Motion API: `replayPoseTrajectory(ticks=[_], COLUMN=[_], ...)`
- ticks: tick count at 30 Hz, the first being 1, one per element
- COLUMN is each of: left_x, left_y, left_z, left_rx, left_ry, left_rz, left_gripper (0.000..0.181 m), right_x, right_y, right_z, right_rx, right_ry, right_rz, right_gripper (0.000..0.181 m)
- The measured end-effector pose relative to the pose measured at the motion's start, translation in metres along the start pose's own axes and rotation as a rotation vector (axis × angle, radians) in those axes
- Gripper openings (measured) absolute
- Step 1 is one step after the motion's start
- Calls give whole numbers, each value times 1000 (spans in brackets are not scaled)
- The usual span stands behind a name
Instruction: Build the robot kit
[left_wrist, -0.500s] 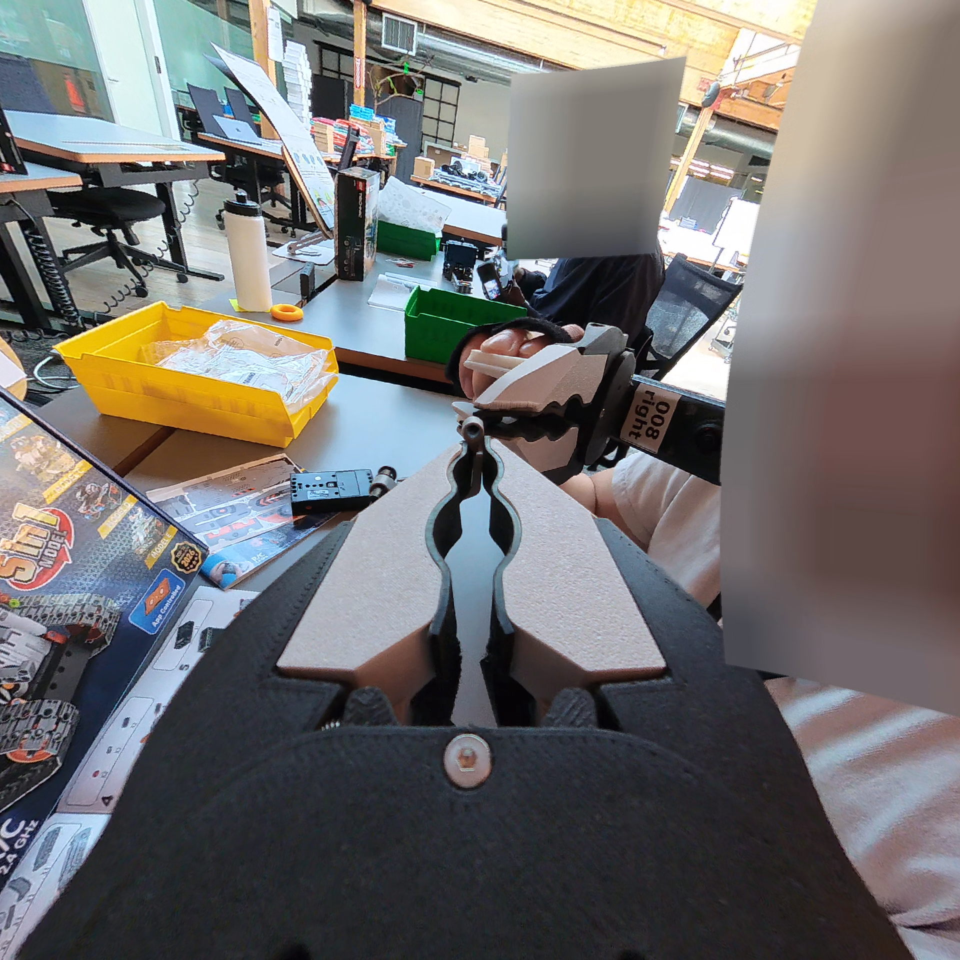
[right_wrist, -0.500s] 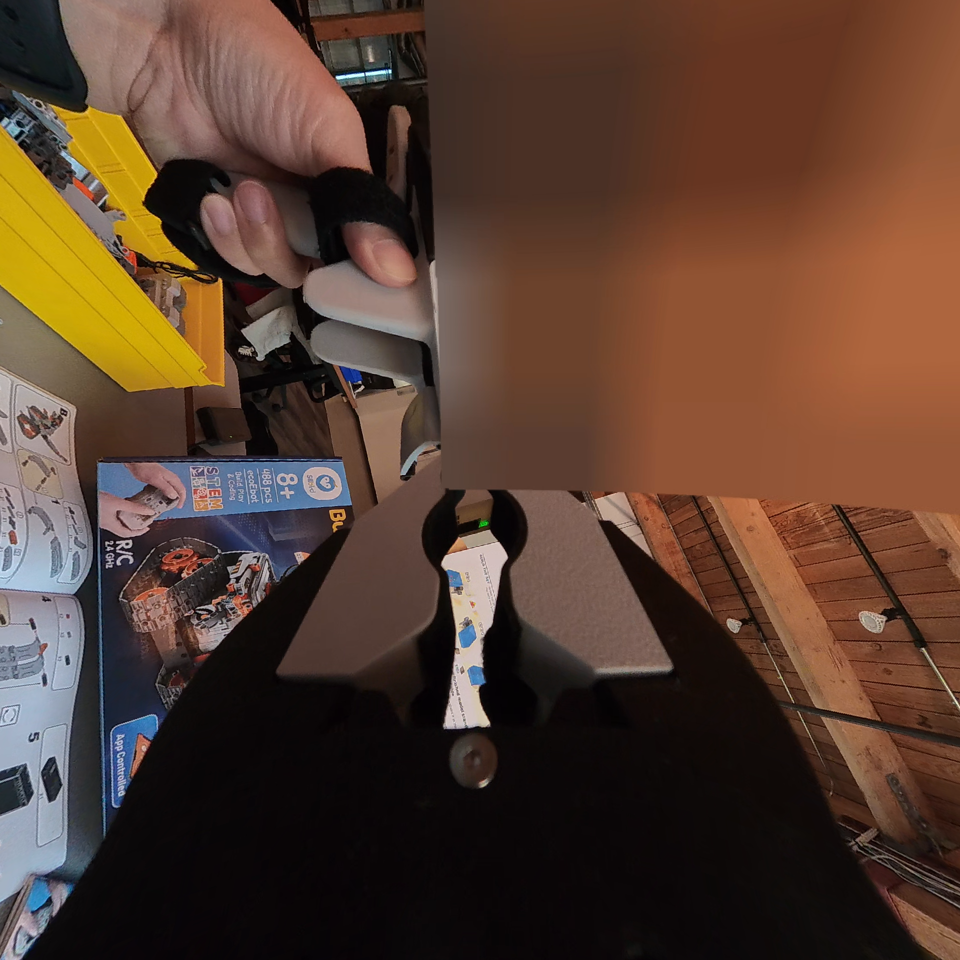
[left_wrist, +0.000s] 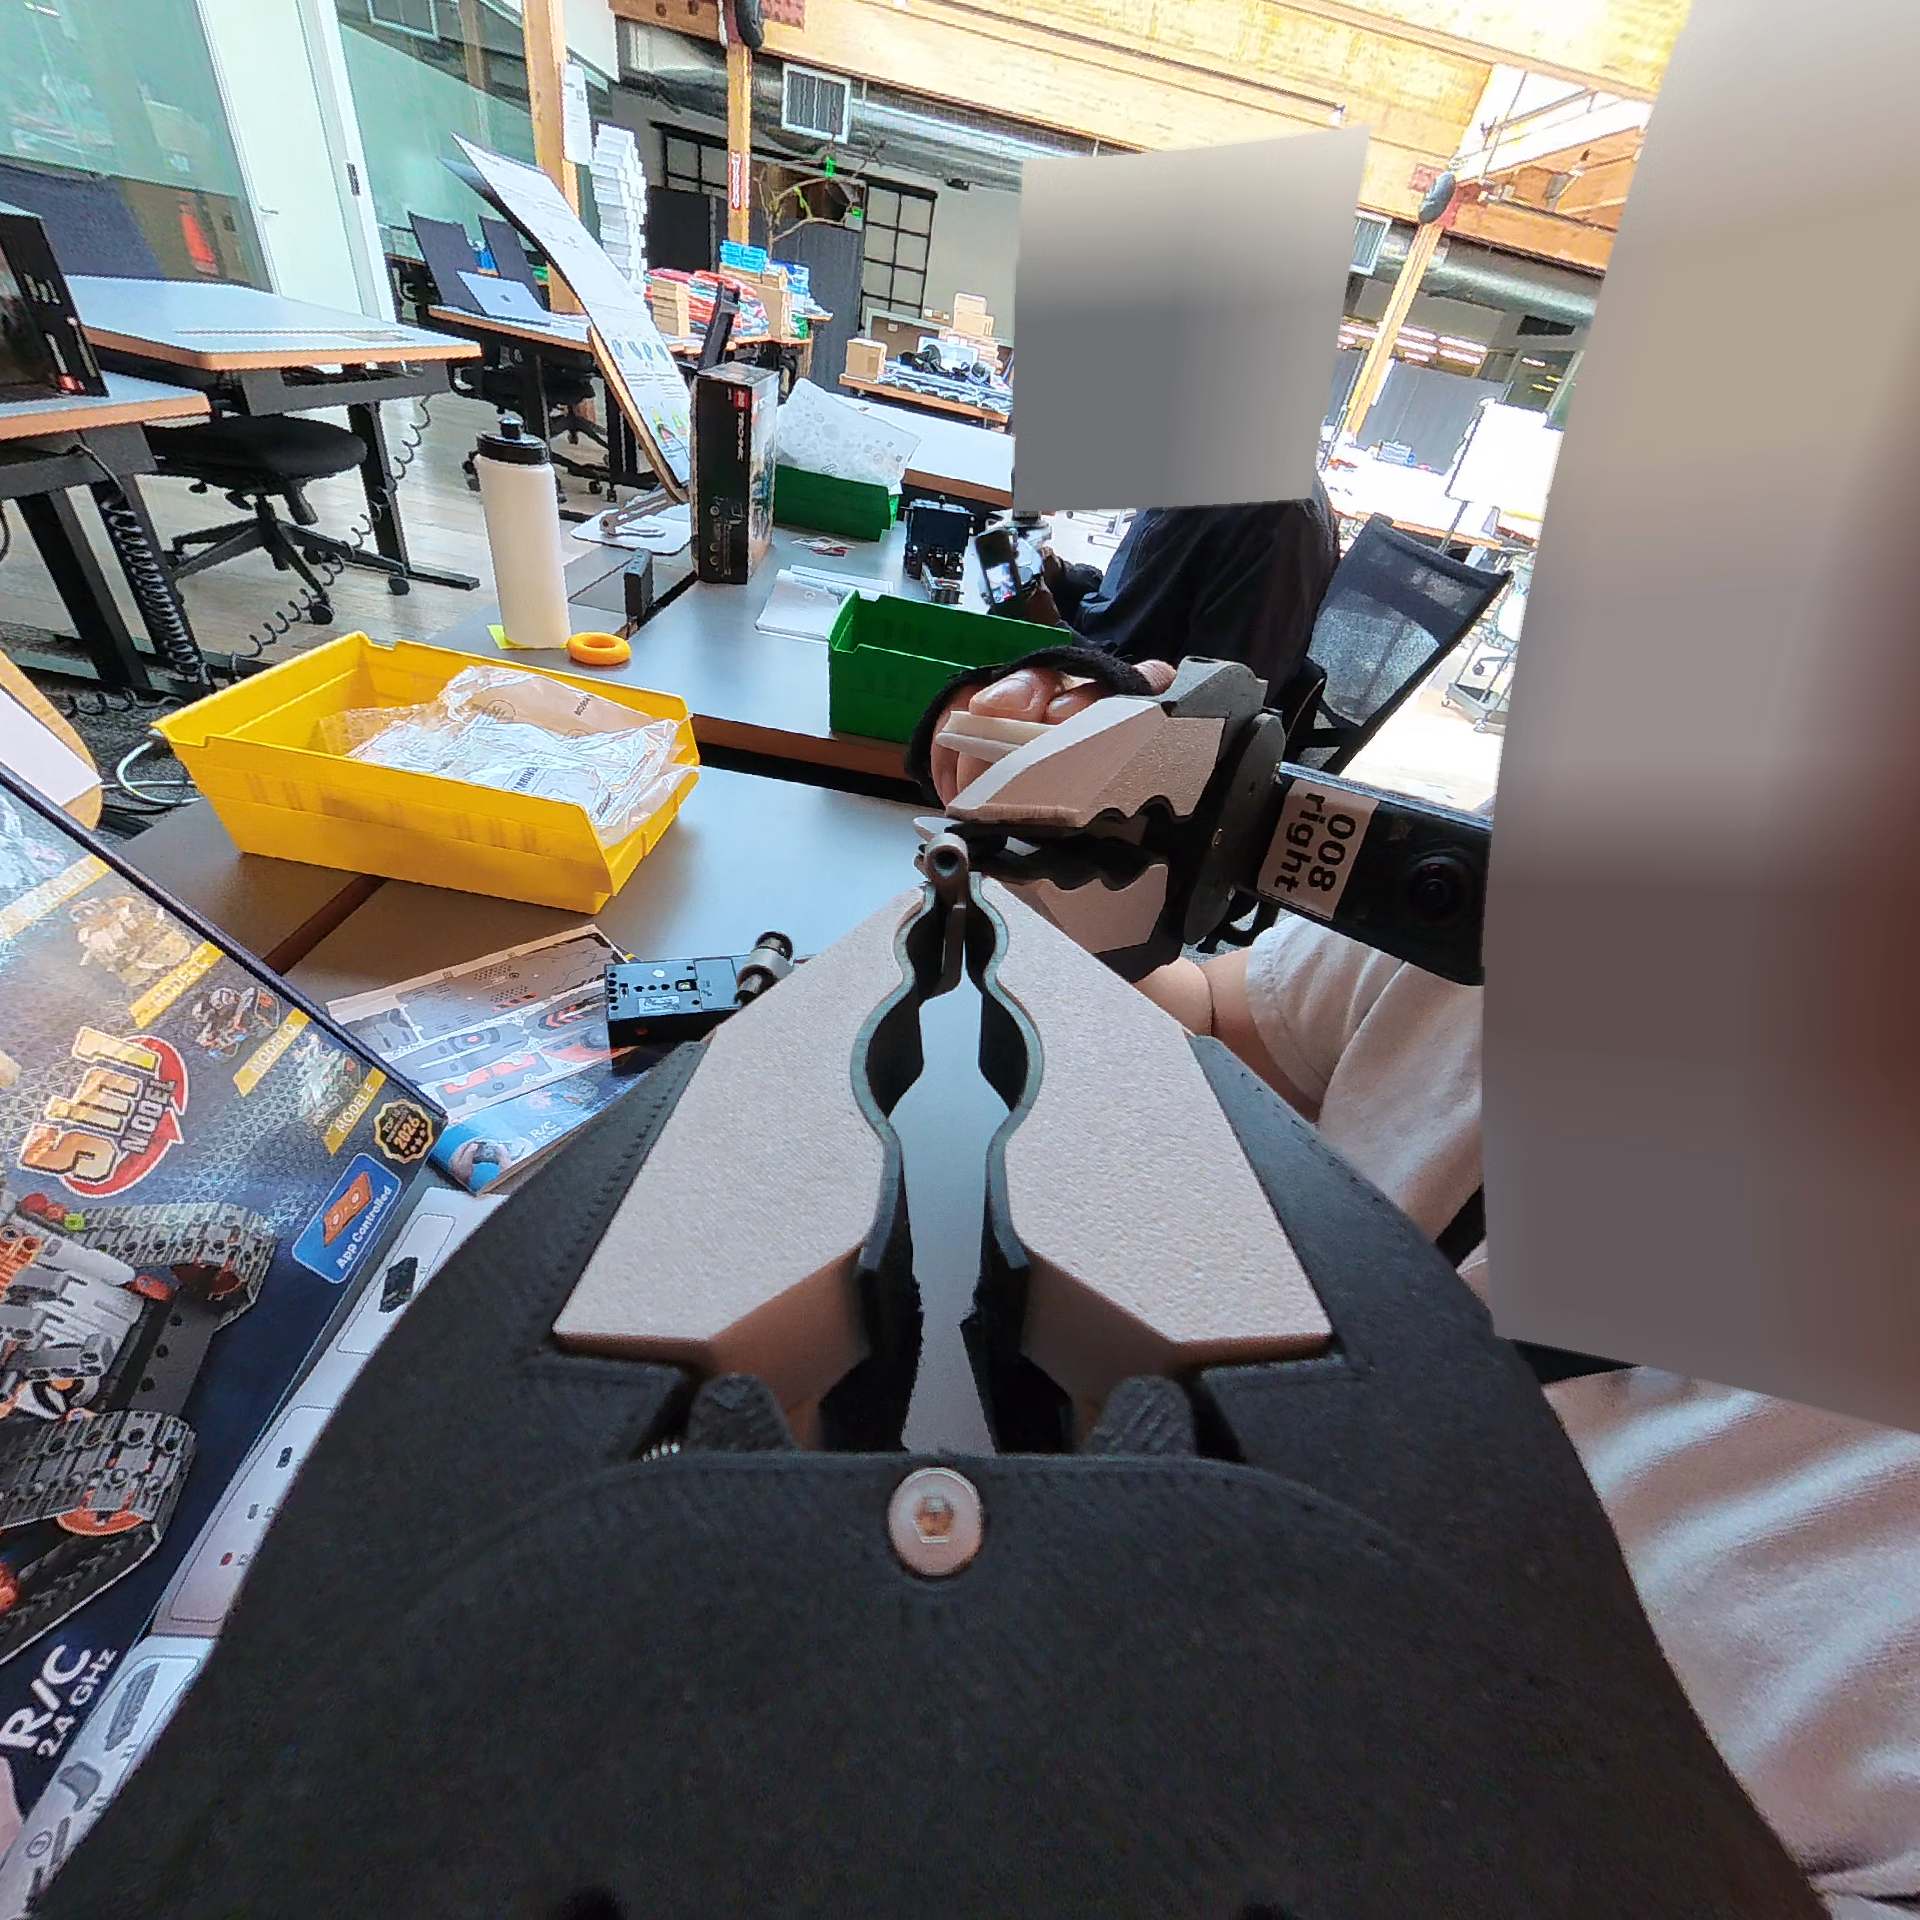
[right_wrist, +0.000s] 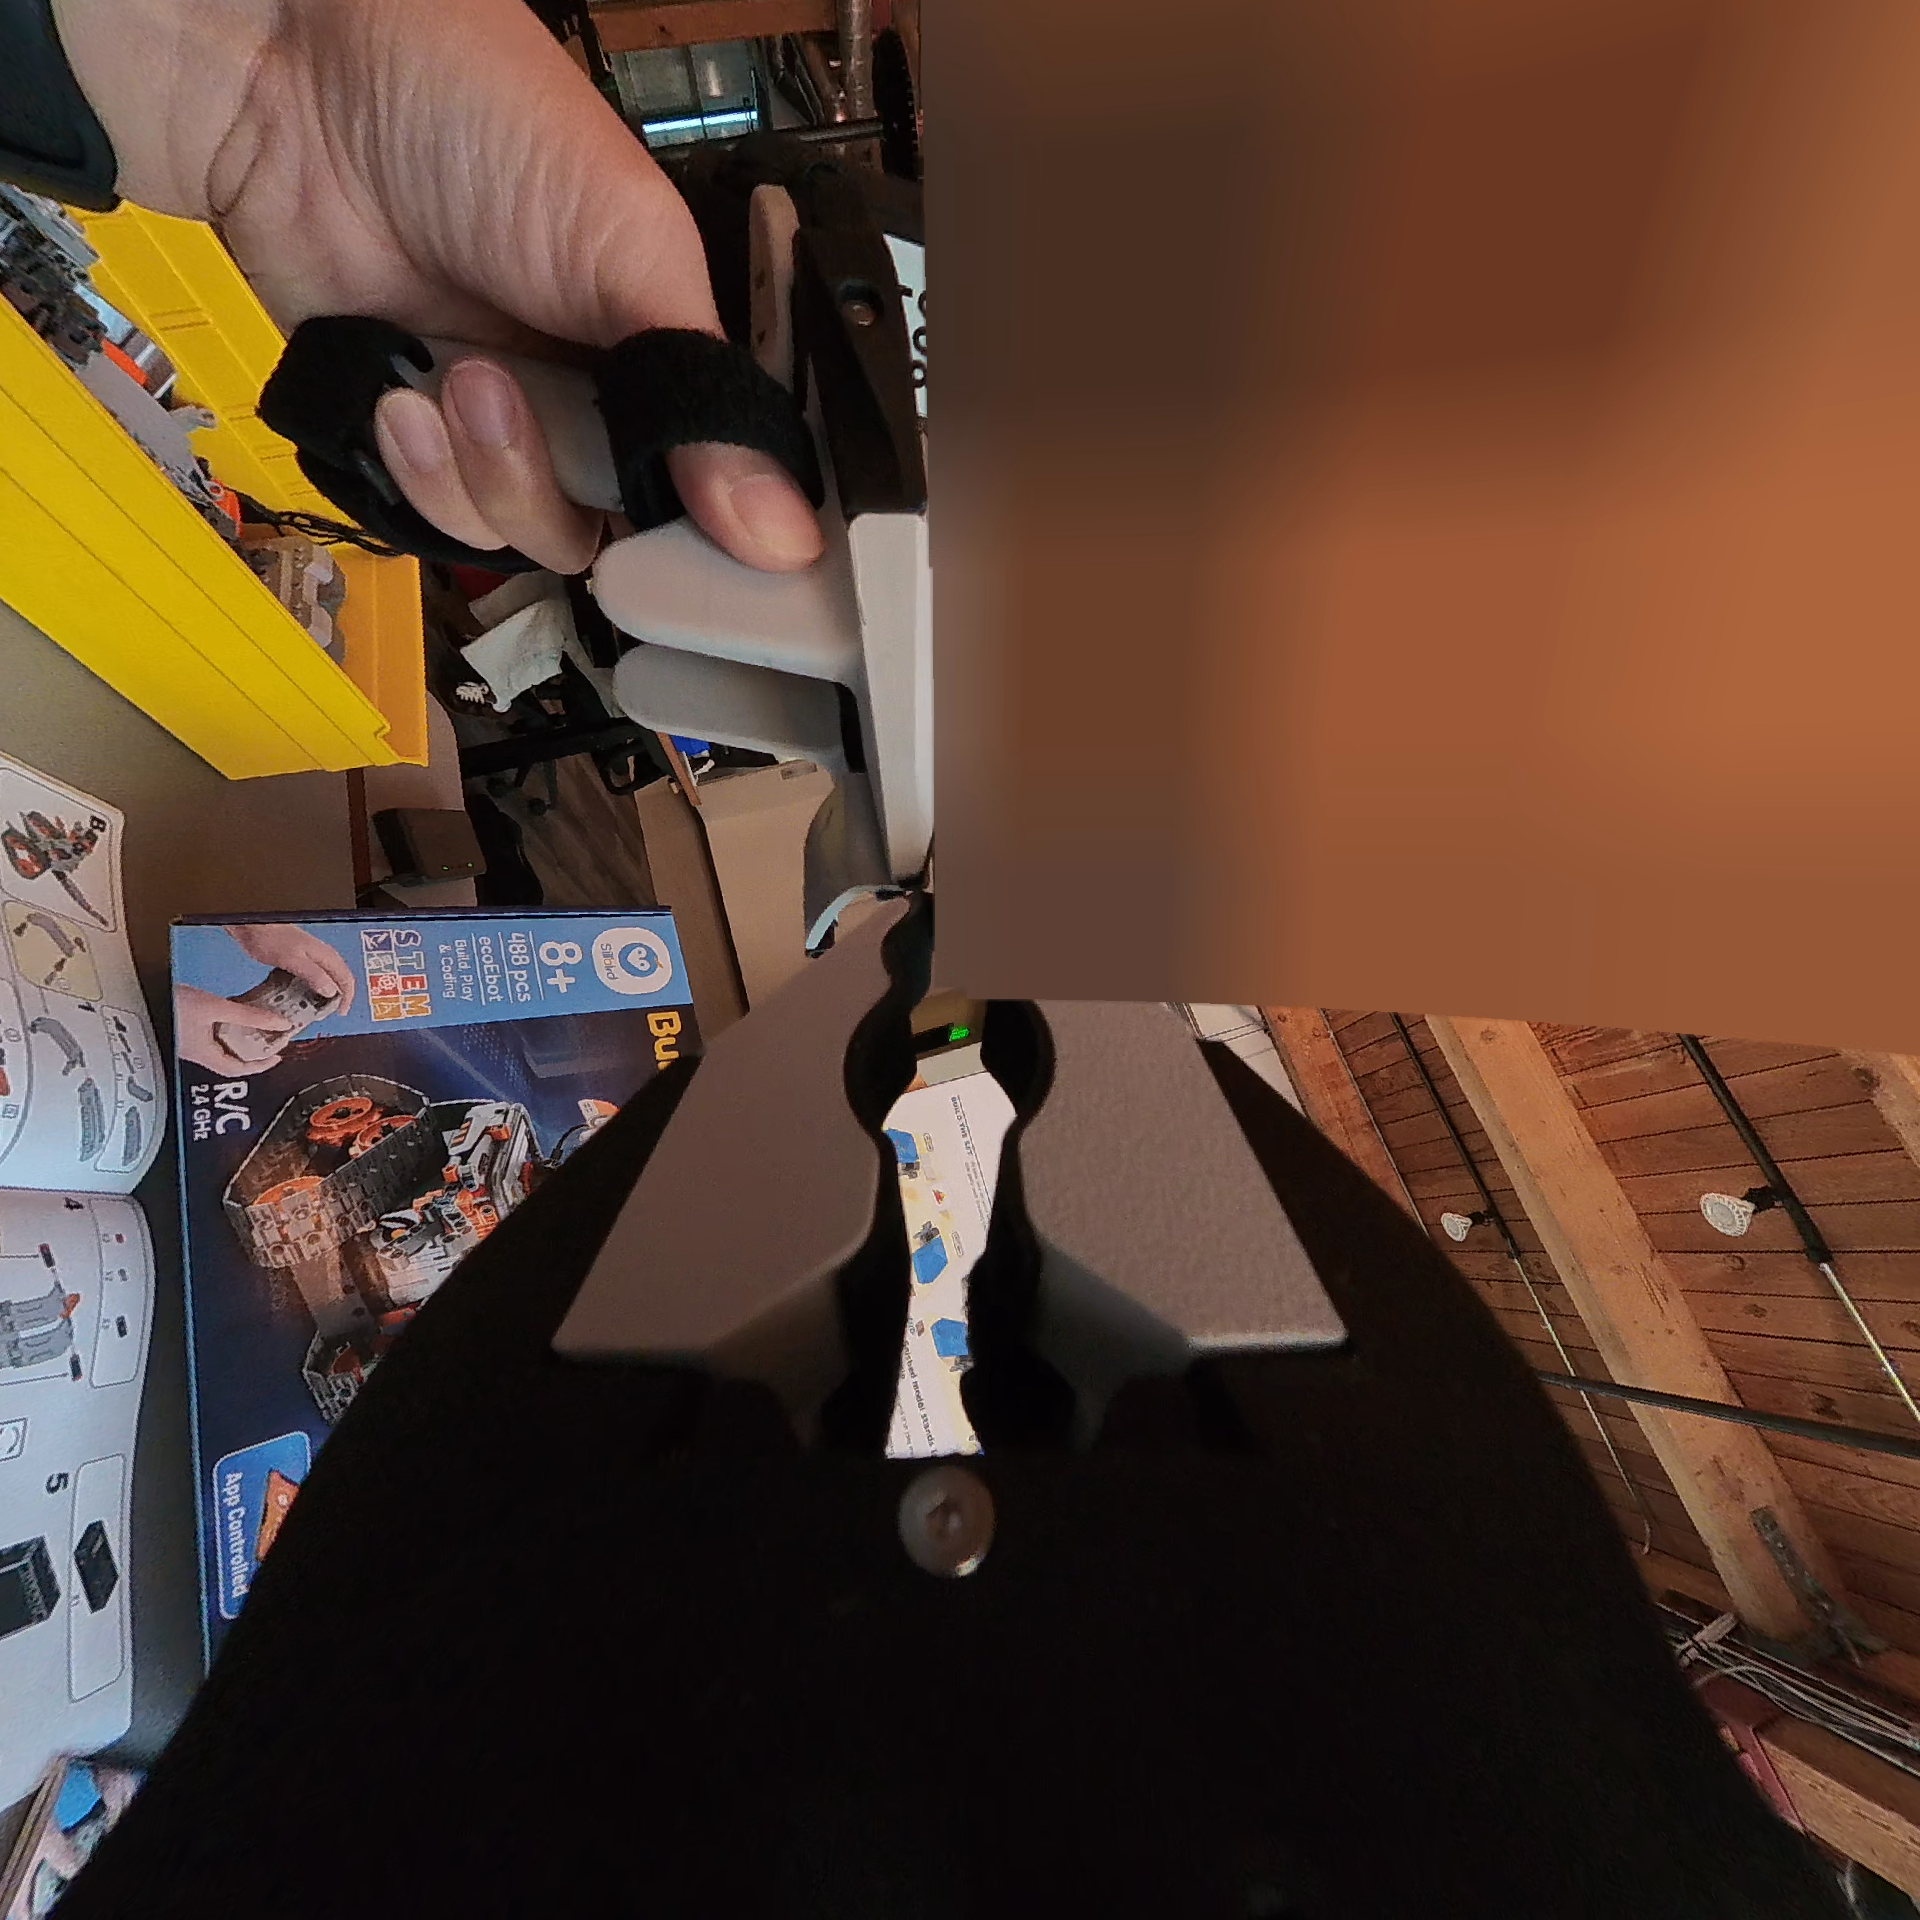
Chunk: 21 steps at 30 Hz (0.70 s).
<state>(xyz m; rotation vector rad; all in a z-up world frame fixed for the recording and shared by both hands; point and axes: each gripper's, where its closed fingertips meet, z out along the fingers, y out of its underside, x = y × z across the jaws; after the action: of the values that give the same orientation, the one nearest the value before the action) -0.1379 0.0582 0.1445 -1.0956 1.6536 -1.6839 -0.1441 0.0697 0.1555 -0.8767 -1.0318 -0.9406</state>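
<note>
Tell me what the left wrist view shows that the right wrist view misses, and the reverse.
Only the left wrist view shows the white bottle, green bin, orange ring, and the left tongs pinching a small grey pin.

Only the right wrist view shows wooden ceiling planks and the open instruction booklet.

Both show the toy kit box and a yellow bin.

nothing has visibly changed; the left tool (left_wrist: 948, 883) still pinches the small grey pin (left_wrist: 947, 864).

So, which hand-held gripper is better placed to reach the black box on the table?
Probably the left hand-held gripper: nearer the black box, though shut on a grey pin; the right hand-held gripper points sideways.
</note>
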Motion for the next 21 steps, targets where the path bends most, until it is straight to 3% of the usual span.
replayPoseTrajectory(ticks=[21], left_x=[-1], left_y=[-1], left_z=[1], left_rx=[10], left_ry=[3], left_rz=[9], left_gripper=[1], right_x=[1], right_y=[3], right_z=[2], right_rx=[-15], right_ry=[12], right_rz=[15], right_gripper=[5])
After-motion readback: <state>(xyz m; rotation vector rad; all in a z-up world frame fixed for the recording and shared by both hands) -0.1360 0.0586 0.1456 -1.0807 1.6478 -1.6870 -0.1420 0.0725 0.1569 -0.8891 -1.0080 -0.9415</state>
